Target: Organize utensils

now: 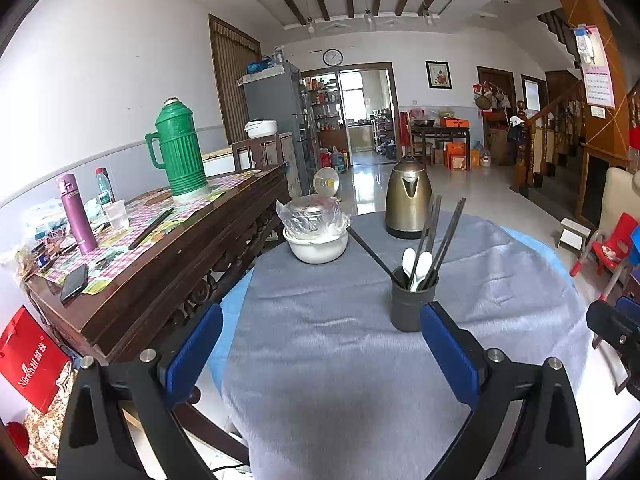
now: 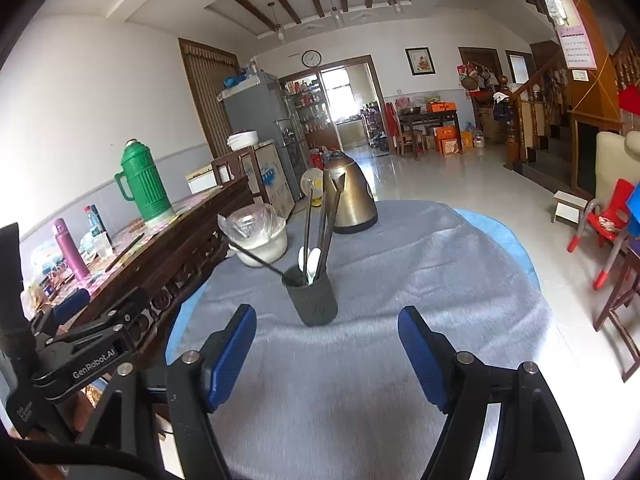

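We see the dark holder (image 2: 312,300) upright on the grey-clothed bench (image 2: 400,280), chopsticks (image 2: 326,220) and white spoons (image 2: 310,260) inside. Left hand-held gripper (image 1: 320,332) spread wide, right hand-held gripper (image 2: 326,334) spread too, both empty.

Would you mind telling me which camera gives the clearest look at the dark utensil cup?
The right wrist view: the utensil cup stands whole and unblocked between the fingers, with its chopsticks and spoons. In the left wrist view the cup is sharper, but a blue finger pad covers its lower right edge.
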